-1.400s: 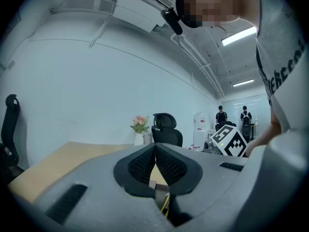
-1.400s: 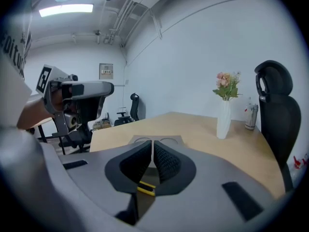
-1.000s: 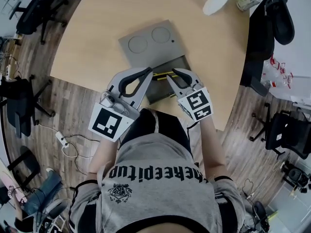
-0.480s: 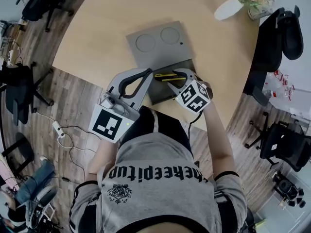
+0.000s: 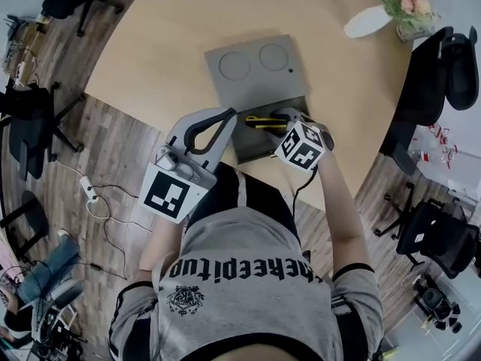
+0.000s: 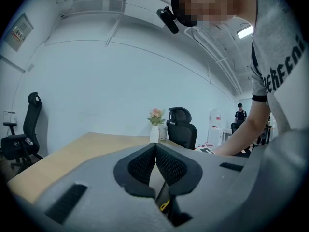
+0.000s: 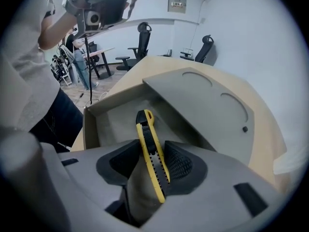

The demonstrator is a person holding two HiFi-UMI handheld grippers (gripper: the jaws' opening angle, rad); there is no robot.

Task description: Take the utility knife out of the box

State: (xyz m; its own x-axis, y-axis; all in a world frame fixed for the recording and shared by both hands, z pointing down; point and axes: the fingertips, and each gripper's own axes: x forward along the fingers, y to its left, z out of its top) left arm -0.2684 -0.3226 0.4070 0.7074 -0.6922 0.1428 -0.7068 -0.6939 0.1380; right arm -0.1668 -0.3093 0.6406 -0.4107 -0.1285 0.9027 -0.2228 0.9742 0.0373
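Utility knife (image 5: 264, 120), head view: where is it?
— Lying in the open box (image 5: 242, 147) on the table (image 5: 165, 43). The right gripper (image 5: 280, 116) reaches down over it. The left gripper (image 5: 228, 115) is just beside the box's left wall.
— Left gripper view?
— Pads pressed together at the tips, nothing clamped.
— Right gripper view?
— Jaws spread; they have just been opening, then eased in slightly. The knife runs lengthwise between the fingers (image 7: 181, 161), close against one pad and clear of the other. It is not gripped, and its far end lies in the box.
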